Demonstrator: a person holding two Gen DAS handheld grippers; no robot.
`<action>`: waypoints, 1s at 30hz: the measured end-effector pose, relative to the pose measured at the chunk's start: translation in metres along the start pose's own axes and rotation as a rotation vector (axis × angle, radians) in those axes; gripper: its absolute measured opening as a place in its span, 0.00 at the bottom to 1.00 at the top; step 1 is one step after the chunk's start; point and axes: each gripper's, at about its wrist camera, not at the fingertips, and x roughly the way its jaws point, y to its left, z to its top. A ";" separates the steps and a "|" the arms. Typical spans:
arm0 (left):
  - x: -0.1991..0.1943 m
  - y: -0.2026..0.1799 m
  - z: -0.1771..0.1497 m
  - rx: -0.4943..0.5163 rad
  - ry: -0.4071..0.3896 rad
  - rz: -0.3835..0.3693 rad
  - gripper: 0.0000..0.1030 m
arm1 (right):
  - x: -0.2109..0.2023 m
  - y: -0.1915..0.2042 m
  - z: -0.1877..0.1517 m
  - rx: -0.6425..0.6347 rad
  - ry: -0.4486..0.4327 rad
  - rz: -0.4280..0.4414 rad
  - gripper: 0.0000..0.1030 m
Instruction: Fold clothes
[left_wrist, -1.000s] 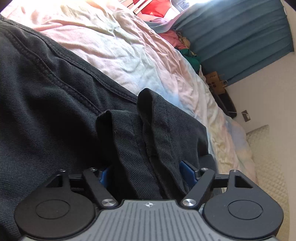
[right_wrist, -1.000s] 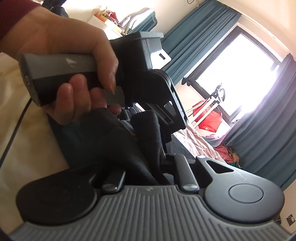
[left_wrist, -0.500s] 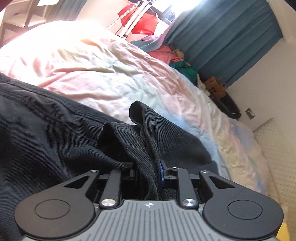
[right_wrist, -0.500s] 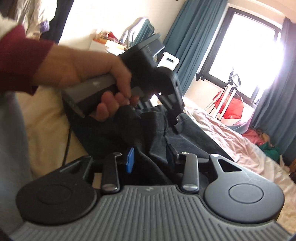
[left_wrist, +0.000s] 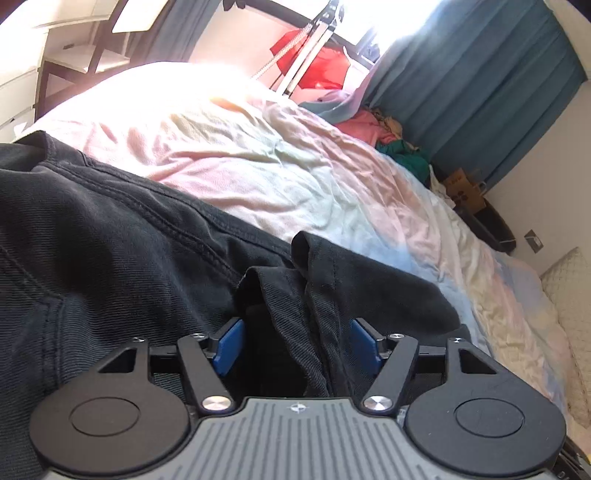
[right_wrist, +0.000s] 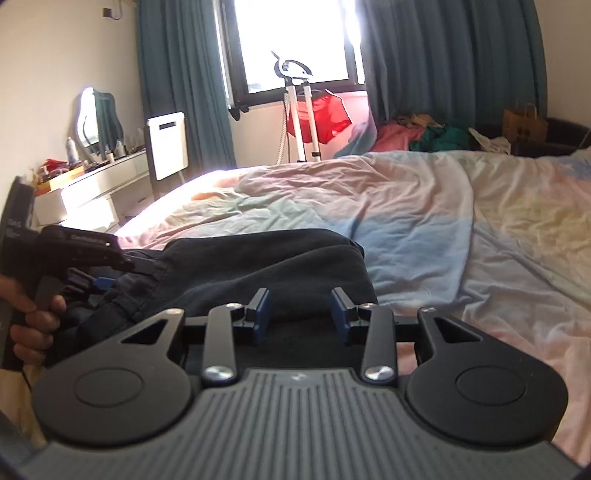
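Dark denim jeans (left_wrist: 110, 251) lie bunched on the pastel bedsheet (left_wrist: 295, 166). My left gripper (left_wrist: 297, 345) is open, its blue pads spread on either side of a raised fold of the jeans (left_wrist: 314, 280). In the right wrist view the jeans (right_wrist: 266, 258) lie folded in a dark heap on the sheet. My right gripper (right_wrist: 300, 314) is open and empty just above the heap's near edge. The left gripper (right_wrist: 85, 273) shows at the left of that view, held by a hand.
A pile of pink and green clothes (right_wrist: 424, 134) lies at the bed's far edge by teal curtains (right_wrist: 450, 55). A stand with red cloth (right_wrist: 321, 114) is under the window. A white dresser (right_wrist: 92, 188) stands left. A pillow (left_wrist: 569, 284) lies right.
Both grippers have opened and let go of the jeans. The right gripper has swung away from the left hand and now faces across the bed.
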 end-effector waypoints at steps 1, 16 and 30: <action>-0.005 -0.001 0.000 -0.001 -0.026 -0.010 0.66 | 0.002 -0.003 -0.004 0.016 0.019 -0.007 0.38; 0.036 -0.015 -0.006 0.161 -0.003 0.194 0.66 | 0.033 -0.012 -0.032 0.078 0.188 -0.041 0.36; -0.097 0.012 -0.013 0.041 -0.022 0.154 0.85 | 0.030 -0.008 -0.030 0.060 0.189 -0.052 0.37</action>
